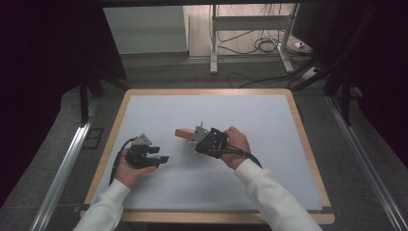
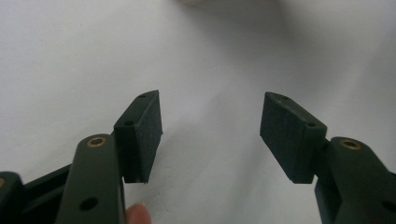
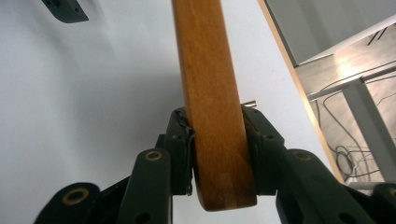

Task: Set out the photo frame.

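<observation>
Over the white mat, right gripper (image 3: 219,154) has clamped the wooden handle (image 3: 210,93); left gripper (image 2: 210,135) waits wide, unused.

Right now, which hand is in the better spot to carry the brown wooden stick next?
The right. Its tool is clamped on the brown wooden stick, lifted above the white table mat. The left tool rests open with nothing between its pads, apart from the stick.

White sleeves (image 1: 269,192), black claws (image 1: 161,155) with brass-ringed holes, black trailing cables (image 1: 117,159)
</observation>
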`<state>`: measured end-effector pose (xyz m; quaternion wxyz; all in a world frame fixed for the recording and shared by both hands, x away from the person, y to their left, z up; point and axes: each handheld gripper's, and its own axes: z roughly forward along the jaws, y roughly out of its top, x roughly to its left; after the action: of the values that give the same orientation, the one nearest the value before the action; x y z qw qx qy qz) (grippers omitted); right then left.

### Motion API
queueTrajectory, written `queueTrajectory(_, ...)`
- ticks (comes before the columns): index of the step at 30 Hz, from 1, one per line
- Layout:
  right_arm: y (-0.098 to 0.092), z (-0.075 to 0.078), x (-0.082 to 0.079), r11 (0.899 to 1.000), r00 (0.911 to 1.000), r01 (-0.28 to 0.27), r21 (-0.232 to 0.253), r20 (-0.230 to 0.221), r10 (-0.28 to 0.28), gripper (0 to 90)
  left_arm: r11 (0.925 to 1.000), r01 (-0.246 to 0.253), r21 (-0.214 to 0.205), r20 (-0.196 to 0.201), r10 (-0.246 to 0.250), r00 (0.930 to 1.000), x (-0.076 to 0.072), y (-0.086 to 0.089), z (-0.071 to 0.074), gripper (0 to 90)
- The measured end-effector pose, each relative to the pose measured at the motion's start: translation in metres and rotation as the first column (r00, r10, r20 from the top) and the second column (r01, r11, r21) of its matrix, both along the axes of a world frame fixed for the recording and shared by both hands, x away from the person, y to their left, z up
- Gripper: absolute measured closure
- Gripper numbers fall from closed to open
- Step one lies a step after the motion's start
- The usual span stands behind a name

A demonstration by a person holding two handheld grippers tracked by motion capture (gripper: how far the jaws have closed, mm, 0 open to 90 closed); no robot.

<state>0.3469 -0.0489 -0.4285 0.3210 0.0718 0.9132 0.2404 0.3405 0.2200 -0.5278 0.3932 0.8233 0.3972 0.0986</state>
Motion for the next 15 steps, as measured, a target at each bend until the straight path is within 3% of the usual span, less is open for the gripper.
queueTrajectory(4,0.003,0.003,0.003,1.000,0.9999,-0.011,-0.020,0.009,0.011,69.2,1.0000,-0.002,0.001,-0.002,0.002,1.0000,0.001,0.000,-0.001,38.9)
queueTrajectory(9,0.007,0.013,0.005,1.000,0.9991,-0.026,0.005,-0.034,0.026,69.9,0.9999,-0.010,-0.004,-0.003,0.010,0.9999,0.001,0.002,-0.001,38.9)
queueTrajectory(15,-0.001,0.025,-0.005,0.998,0.9950,-0.050,0.047,-0.085,0.054,69.8,0.9999,-0.011,0.000,-0.006,0.011,0.9999,0.001,0.003,-0.003,38.9)
